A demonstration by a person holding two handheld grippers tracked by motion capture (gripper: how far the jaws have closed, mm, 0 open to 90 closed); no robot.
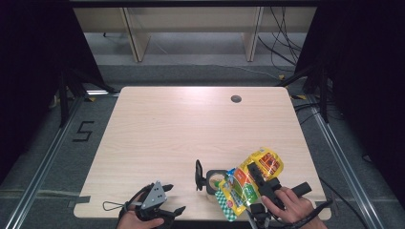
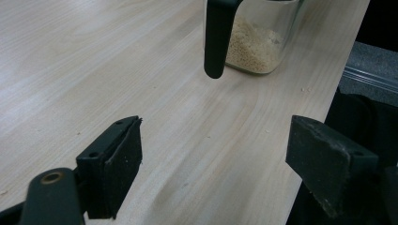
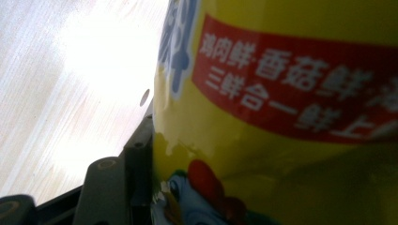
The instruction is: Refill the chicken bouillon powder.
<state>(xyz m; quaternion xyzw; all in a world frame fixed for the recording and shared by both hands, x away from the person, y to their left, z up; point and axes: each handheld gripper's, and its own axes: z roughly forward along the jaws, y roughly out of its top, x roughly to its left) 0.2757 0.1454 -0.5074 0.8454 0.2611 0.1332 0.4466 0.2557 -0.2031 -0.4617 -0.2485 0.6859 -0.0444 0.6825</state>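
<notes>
Now, at the near left edge of the surface (image 1: 157, 124), the left tongs (image 1: 170, 198) rest with their jaws wide apart and nothing between them, aimed toward the glass measuring cup (image 1: 213, 181) with its black handle (image 2: 215, 37) that stands near the front edge, right of centre. The cup already has a layer of pale granules (image 2: 253, 47) in its bottom. Just right of it, the right tongs (image 1: 255, 172) are clamped on a yellow seasoning pouch (image 1: 250, 181), tipped so its lower end hangs over the cup's mouth. Pouring looks to be the step in hand. Next, I judge, the pouch needs tilting back upright before the cup overfills, while the left tongs could steady the cup by its handle.
</notes>
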